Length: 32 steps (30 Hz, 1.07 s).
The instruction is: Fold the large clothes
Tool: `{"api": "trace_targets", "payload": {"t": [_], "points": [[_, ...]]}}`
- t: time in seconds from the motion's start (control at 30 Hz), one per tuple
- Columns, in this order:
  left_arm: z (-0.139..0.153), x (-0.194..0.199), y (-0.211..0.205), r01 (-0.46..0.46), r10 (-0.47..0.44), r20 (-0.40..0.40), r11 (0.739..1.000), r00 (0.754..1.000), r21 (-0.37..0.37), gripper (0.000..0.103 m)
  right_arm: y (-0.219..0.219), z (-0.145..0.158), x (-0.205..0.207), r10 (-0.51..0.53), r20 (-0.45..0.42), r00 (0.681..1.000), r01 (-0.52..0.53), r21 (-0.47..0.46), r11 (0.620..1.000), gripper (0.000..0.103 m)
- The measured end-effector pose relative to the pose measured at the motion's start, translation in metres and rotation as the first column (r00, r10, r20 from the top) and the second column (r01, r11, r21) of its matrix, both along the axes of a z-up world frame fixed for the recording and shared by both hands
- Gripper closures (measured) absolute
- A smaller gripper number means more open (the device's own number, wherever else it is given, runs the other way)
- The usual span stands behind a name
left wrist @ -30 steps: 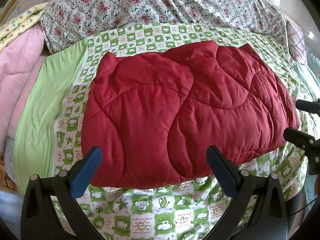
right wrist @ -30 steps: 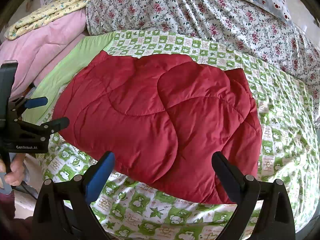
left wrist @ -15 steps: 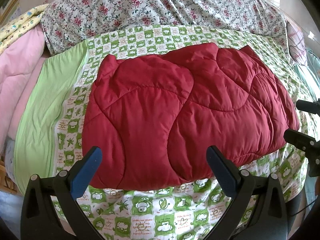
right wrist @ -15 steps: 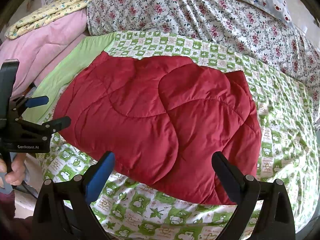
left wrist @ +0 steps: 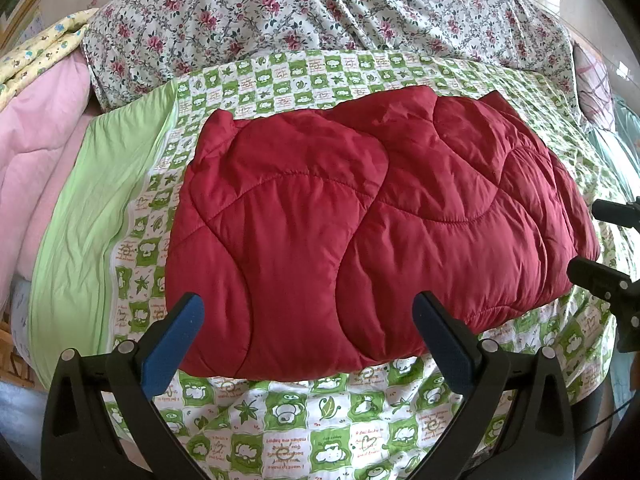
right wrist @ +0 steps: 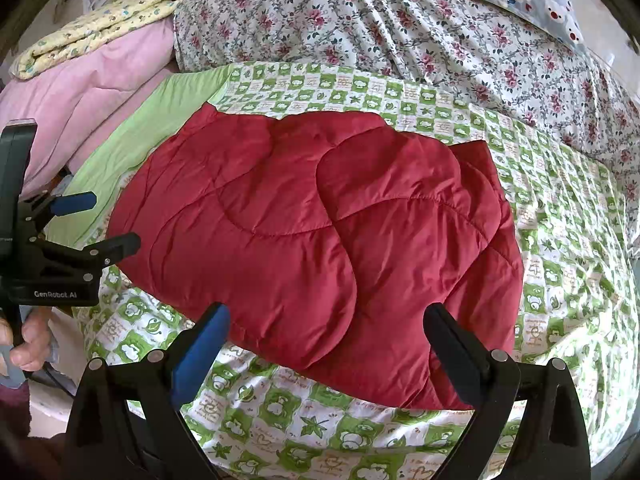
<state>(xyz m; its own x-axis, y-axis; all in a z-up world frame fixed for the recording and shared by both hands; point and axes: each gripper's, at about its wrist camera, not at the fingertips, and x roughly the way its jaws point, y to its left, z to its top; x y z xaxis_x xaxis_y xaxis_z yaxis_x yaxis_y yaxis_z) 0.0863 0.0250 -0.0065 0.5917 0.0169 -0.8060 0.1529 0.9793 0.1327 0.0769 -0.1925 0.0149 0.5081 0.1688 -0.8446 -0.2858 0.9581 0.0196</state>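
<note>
A red quilted garment (left wrist: 372,236) is seen lying folded on the green checked sheet (left wrist: 304,420), filling the centre of both views. The left gripper (left wrist: 306,320) is held spread wide and empty at 6 o'clock, just short of the garment's near edge. The right gripper (right wrist: 326,328) is likewise parted and grips nothing at 6 o'clock.

A folded red quilted garment (left wrist: 372,236) lies flat on the bed's green checked sheet (left wrist: 304,432)
</note>
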Motion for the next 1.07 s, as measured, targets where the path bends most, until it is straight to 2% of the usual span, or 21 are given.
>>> {"api": "trace_targets", "payload": {"t": [1.07], "points": [[-0.0016,0.0064,-0.0016,0.0,0.0,0.002,1.0,1.0,0.003,0.0,-0.0066,-0.0069,0.0066,-0.014,-0.003,1.0,0.014,0.022,1.0,0.005]]}}
